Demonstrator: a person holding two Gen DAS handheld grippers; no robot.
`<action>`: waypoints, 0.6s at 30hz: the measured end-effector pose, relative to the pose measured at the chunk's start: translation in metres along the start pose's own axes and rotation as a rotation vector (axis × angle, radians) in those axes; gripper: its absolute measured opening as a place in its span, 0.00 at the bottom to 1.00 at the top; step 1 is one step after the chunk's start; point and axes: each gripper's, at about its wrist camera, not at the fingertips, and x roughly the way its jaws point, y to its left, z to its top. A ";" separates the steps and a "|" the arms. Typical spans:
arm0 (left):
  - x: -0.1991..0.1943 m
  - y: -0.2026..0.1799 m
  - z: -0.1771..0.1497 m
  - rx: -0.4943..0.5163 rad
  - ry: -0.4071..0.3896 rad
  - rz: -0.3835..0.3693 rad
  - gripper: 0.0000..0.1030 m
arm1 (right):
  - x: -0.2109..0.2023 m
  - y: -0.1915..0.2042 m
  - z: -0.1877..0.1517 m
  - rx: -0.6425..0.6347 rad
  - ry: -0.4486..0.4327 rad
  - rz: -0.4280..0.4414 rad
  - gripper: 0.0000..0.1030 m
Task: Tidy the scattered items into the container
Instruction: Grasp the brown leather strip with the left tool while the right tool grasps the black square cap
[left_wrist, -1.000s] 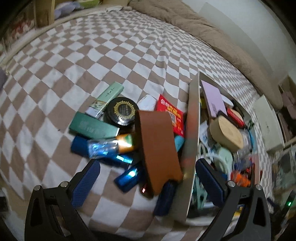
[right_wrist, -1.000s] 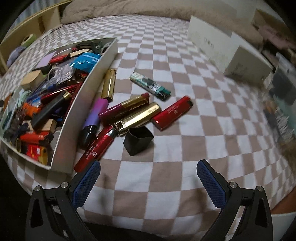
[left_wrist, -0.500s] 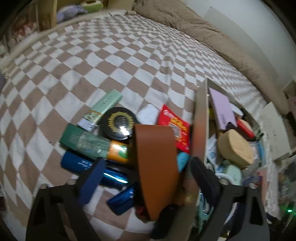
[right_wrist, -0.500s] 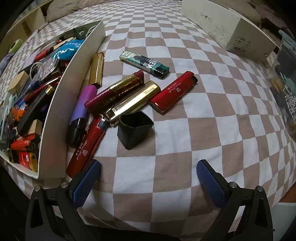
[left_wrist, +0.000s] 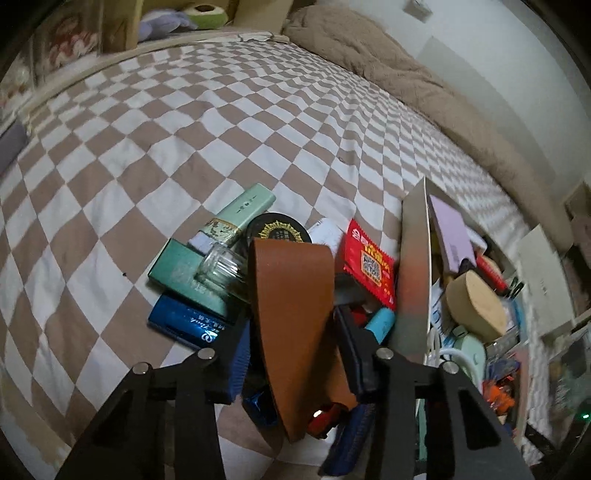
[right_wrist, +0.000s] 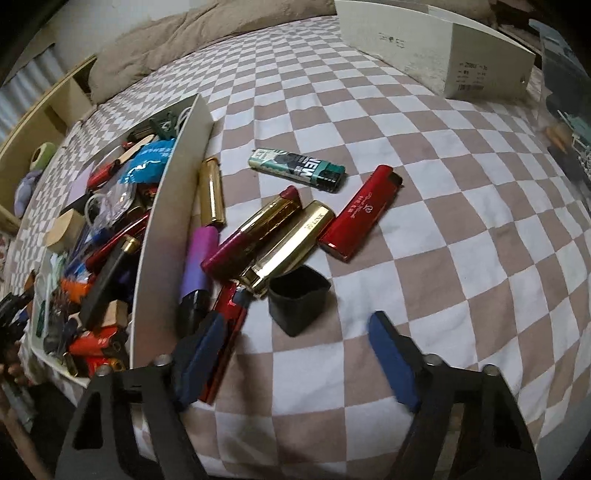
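My left gripper (left_wrist: 295, 350) is shut on a flat brown leather case (left_wrist: 291, 314) that lies over a pile beside the white container (left_wrist: 413, 266). The pile holds a green box (left_wrist: 184, 273), a glass jar (left_wrist: 221, 266), a black round tin (left_wrist: 277, 230), a red packet (left_wrist: 367, 262) and a blue lighter (left_wrist: 184, 321). The jaws of my right gripper (right_wrist: 295, 350) are closing over bare sheet, pressing on nothing. A black cap (right_wrist: 297, 302) lies just ahead of them. A red tube (right_wrist: 227, 325) runs along the left finger. The container (right_wrist: 162, 236) is full of small items.
Further out lie a gold lipstick (right_wrist: 291, 243), a maroon tube (right_wrist: 251, 232), a red lighter (right_wrist: 362, 212), a green lighter (right_wrist: 297, 170) and a purple tube (right_wrist: 197, 258). A white cardboard box (right_wrist: 436, 51) stands at the back right. A beige blanket (left_wrist: 388, 74) borders the checked bed.
The left fingers have closed in from wide apart onto the brown case. The right gripper has dropped closer to the black cap, rolled a little, and its fingers have narrowed.
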 end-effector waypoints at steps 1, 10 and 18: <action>-0.001 0.001 0.000 -0.006 0.000 -0.008 0.41 | -0.002 0.000 0.001 0.002 -0.004 -0.003 0.67; -0.004 0.004 -0.001 -0.032 0.002 -0.059 0.40 | 0.001 -0.024 0.010 0.035 0.002 -0.007 0.40; -0.010 0.007 0.001 -0.049 -0.022 -0.133 0.40 | -0.011 -0.014 0.007 0.071 -0.041 0.081 0.31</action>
